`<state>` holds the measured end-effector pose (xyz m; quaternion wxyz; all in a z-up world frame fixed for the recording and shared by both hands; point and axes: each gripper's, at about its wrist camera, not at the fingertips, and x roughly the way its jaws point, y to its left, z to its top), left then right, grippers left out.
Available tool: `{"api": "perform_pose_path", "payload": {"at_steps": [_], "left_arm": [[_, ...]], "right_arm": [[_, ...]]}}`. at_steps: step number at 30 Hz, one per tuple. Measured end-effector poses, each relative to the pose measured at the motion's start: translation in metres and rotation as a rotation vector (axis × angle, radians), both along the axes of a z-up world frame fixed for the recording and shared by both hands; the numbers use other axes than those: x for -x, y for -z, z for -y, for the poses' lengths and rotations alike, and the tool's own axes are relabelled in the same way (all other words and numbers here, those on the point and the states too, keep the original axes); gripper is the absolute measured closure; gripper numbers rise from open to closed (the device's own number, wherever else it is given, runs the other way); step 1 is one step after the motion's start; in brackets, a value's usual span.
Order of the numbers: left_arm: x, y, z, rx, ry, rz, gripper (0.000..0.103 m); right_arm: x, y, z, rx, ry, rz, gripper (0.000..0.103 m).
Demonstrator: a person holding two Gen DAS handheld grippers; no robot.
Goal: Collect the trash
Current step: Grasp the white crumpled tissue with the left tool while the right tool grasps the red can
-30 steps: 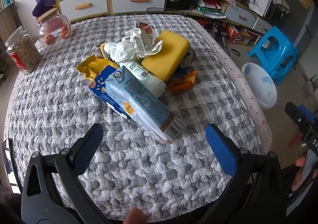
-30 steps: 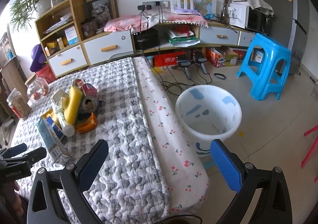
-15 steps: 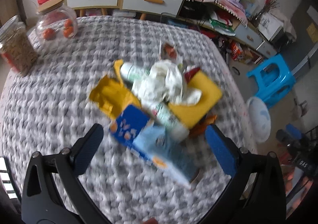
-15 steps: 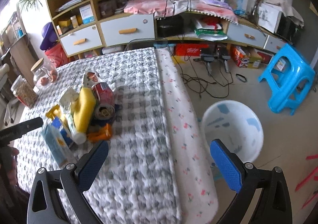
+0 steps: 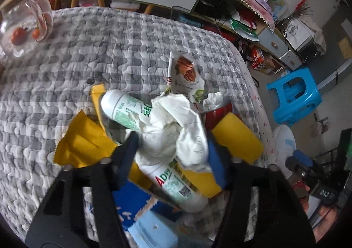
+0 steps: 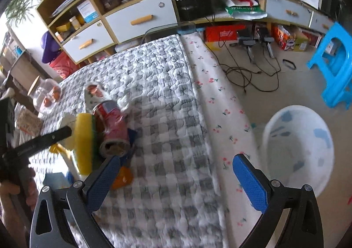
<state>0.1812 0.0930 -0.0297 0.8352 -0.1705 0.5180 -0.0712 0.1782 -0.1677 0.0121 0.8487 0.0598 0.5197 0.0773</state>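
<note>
Closing on the crumpled white paper (image 5: 176, 135), the left gripper (image 5: 173, 151) has the wad between its jaws at the top of the trash heap on the quilted bed (image 5: 136, 49).

- Right gripper (image 6: 176, 173): jaws wide, empty, over bare quilt beside the red can (image 6: 112, 129).
- Beneath the wad: white bottle (image 5: 176, 184), yellow sponge (image 5: 237, 140), yellow wrapper (image 5: 81, 144).
- Bin: white bucket (image 6: 299, 148) on the floor past the bed edge.

Risk, judged: soft paper may compress and slip free; the pads could snag the bottle underneath; loose pieces may roll off the bed.
</note>
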Motion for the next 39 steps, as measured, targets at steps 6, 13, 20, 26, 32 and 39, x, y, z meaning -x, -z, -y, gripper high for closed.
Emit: {"api": "perform_pose_path", "payload": {"at_steps": [6,13,20,26,32,39], "left_arm": [[0.001,0.002,-0.011,-0.01,-0.026,-0.005,0.074],[0.011,-0.012,-0.036,-0.026,-0.057,0.042,0.076],[0.021,-0.019,-0.049,-0.062,-0.062,0.071,0.076],[0.026,-0.018,-0.052,-0.077,-0.058,0.067,0.076],[0.032,-0.028,-0.046,-0.08,-0.056,0.097,0.076],[0.044,-0.04,-0.019,-0.072,-0.014,0.143,0.076]], "right_arm": [[-0.021,0.018,-0.022,-0.021,-0.038,-0.027,0.0],[-0.035,0.029,-0.057,-0.089,-0.11,-0.04,0.001],[-0.043,0.04,-0.093,-0.053,-0.18,-0.051,0.013],[-0.042,0.046,-0.104,-0.042,-0.205,-0.059,0.04],[-0.03,0.026,-0.093,-0.038,-0.184,-0.007,0.041],[-0.014,0.004,-0.054,-0.047,-0.13,0.03,0.041]]}}
